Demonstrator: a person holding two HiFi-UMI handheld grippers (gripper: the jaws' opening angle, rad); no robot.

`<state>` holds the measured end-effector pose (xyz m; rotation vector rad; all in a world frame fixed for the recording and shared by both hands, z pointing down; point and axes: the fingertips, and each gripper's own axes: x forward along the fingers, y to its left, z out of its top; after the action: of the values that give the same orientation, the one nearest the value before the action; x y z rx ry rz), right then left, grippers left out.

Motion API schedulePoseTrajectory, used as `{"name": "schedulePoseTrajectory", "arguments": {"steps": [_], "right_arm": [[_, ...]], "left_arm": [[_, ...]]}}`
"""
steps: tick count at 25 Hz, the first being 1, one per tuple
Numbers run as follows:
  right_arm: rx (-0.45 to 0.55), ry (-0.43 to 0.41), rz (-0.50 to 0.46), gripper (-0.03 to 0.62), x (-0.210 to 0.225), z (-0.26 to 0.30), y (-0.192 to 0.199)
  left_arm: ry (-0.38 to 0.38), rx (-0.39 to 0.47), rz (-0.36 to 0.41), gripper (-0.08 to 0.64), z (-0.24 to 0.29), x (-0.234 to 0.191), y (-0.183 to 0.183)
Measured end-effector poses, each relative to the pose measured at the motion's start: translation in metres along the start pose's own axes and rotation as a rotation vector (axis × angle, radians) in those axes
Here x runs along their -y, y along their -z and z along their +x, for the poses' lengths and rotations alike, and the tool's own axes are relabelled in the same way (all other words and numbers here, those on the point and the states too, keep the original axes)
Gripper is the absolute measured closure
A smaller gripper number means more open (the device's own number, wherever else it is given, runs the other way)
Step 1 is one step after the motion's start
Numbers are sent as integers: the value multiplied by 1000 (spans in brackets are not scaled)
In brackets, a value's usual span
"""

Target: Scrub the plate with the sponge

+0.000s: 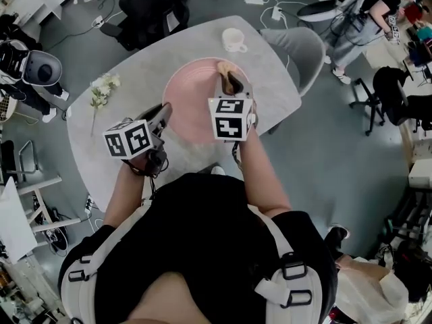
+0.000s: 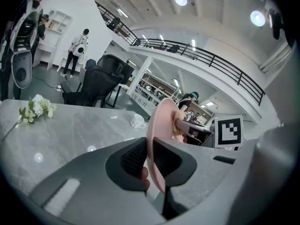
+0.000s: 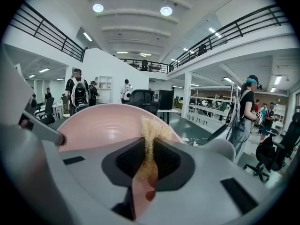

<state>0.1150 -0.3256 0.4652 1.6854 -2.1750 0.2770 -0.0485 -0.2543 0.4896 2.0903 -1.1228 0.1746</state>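
Note:
A pink plate (image 1: 192,103) is held over the grey table (image 1: 128,86), tilted with its face toward me. My left gripper (image 1: 162,115) is shut on the plate's near left rim. In the left gripper view the plate (image 2: 158,125) runs edge-on between the jaws of that gripper (image 2: 149,156). My right gripper (image 1: 233,84) is shut on a tan fibrous sponge (image 1: 225,69), which rests against the plate's far right part. In the right gripper view the sponge (image 3: 150,135) sticks out from that gripper (image 3: 149,156) against the plate's (image 3: 98,125) inner face.
A white cup (image 1: 233,40) stands at the table's far side, and a sprig of white flowers (image 1: 102,90) lies at its left. A black chair (image 1: 152,9) and a grey chair (image 1: 297,49) stand behind the table. People stand further off.

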Motion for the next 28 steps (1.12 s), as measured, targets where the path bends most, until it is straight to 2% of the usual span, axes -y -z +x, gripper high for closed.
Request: {"name": "schedulePoseTrajectory", "arguments": {"steps": [4,10,22,28], "right_arm": [[-37,1,-7,540,3,-4,10],[-128,-42,-37,540,-11,-1,34],[-209,-231,-43,540,-80,-4,65],[-226,-346,-64,540,-124,-10,68]], "left_arm": [[-19,41,-38,525,-10,-12,-13],[-64,110,-74,518,-21,-31,-32],[-120,184,-184,518,-28,-54,-43],[-131,197,-199,518,-27,-56,-45]]}}
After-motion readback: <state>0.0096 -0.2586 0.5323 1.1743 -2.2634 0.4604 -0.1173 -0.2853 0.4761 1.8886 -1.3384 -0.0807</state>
